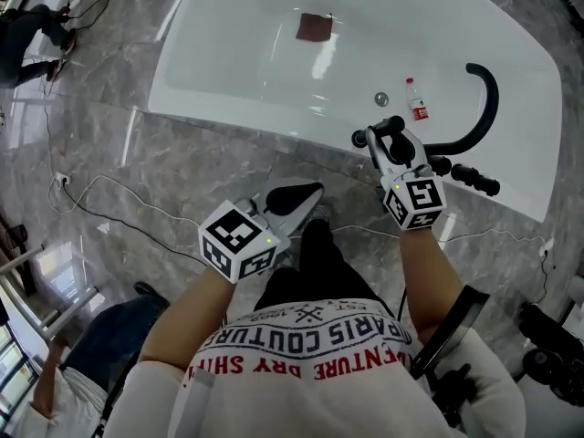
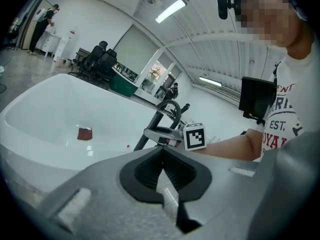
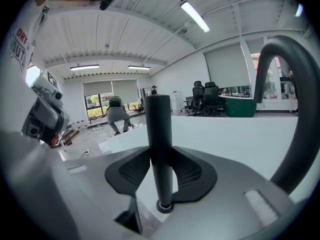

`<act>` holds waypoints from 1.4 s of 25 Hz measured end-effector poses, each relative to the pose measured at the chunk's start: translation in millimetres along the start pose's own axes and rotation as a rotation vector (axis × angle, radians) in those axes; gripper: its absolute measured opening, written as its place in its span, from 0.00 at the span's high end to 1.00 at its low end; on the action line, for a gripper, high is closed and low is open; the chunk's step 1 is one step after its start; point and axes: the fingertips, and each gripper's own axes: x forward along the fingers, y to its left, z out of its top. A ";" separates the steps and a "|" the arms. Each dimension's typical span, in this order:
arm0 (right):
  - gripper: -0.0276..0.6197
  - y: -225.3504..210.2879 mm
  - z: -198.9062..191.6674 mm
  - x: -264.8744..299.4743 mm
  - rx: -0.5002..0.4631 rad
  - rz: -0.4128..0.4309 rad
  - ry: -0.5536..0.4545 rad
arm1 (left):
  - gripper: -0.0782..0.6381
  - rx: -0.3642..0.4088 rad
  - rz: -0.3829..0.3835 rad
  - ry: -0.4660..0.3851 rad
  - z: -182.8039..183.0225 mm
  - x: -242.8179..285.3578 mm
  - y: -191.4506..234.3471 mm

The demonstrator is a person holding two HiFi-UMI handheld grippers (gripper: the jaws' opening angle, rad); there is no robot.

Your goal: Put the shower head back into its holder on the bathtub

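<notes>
The right gripper point(image 1: 387, 142) is clamped on the black shower head point(image 3: 159, 129). Both pads press the handle, which stands upright between the jaws. This gripper is over the near rim of the white bathtub point(image 1: 365, 53), just beside the curved black spout point(image 1: 489, 99). The left gripper point(image 1: 301, 197) has its jaws fully together with nothing between them, and is over the marble floor point(image 1: 137, 172) beside the tub

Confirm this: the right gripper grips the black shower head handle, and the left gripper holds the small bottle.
Wrong on the left gripper: the left gripper view shows its jaws shut on nothing. The small bottle rests on the bathtub in the head view. The right gripper does grip the black shower head handle.
</notes>
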 end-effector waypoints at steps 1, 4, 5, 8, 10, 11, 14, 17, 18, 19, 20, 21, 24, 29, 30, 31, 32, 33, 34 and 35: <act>0.75 1.4 -4.2 -0.8 0.004 -0.003 0.010 | 0.89 -0.001 0.001 0.000 -0.7 -1.0 1.2; 0.75 2.4 -21.6 -4.9 0.008 -0.017 0.044 | 0.89 -0.007 0.001 -0.003 1.2 -2.4 1.5; 0.75 2.5 -25.0 -6.2 0.001 -0.020 0.047 | 0.89 -0.008 0.001 -0.002 2.6 -2.1 1.0; 0.74 3.6 -28.4 -4.1 -0.010 -0.017 0.052 | 0.89 -0.010 0.001 0.004 3.7 -0.8 0.3; 0.74 3.9 -31.3 1.7 -0.008 -0.004 0.066 | 0.89 -0.009 0.004 0.006 3.4 1.1 0.0; 0.73 4.1 -33.2 4.8 -0.008 0.004 0.076 | 0.88 -0.009 0.005 0.006 3.5 2.5 -0.2; 0.72 5.8 -38.6 12.7 0.011 0.024 0.115 | 0.89 -0.008 0.001 0.007 4.6 5.4 0.2; 0.63 11.0 -33.5 10.1 0.048 0.041 0.121 | 0.88 0.000 -0.008 0.012 6.4 1.0 -3.6; 0.62 12.7 -28.3 5.6 0.054 0.041 0.112 | 0.88 0.004 -0.011 0.012 7.3 -2.2 -6.7; 0.62 14.2 -22.2 -0.2 0.060 0.038 0.102 | 0.88 0.008 -0.014 0.012 8.6 -5.8 -10.1; 0.62 15.7 -15.9 -6.9 0.065 0.031 0.094 | 0.89 0.012 -0.019 0.010 10.4 -10.0 -13.9; 0.62 17.3 -10.2 -14.9 0.072 0.020 0.092 | 0.89 0.013 -0.026 0.009 12.5 -14.6 -18.3; 0.75 23.8 6.0 -48.5 0.117 -0.033 0.099 | 0.89 0.035 -0.051 0.008 22.5 -30.4 -37.2; 0.96 97.8 62.5 -126.7 0.217 0.071 0.008 | 0.89 0.166 -0.106 0.019 39.6 -80.6 -96.0; 0.96 117.7 76.4 -145.6 0.237 0.107 -0.026 | 0.89 0.204 -0.134 0.013 41.9 -92.4 -112.9; 0.96 137.3 90.6 -166.8 0.253 0.139 -0.066 | 0.89 0.240 -0.167 0.000 44.2 -103.7 -131.0; 0.96 156.8 104.6 -190.1 0.262 0.169 -0.108 | 0.89 0.269 -0.198 -0.017 45.9 -114.2 -149.3; 0.96 176.2 117.2 -214.1 0.264 0.197 -0.142 | 0.89 0.291 -0.222 -0.034 47.1 -123.9 -166.7; 0.96 194.7 127.2 -237.2 0.253 0.220 -0.163 | 0.89 0.310 -0.236 -0.049 47.7 -132.6 -182.9; 0.96 211.9 134.5 -258.5 0.229 0.235 -0.170 | 0.89 0.333 -0.244 -0.061 47.6 -140.7 -197.9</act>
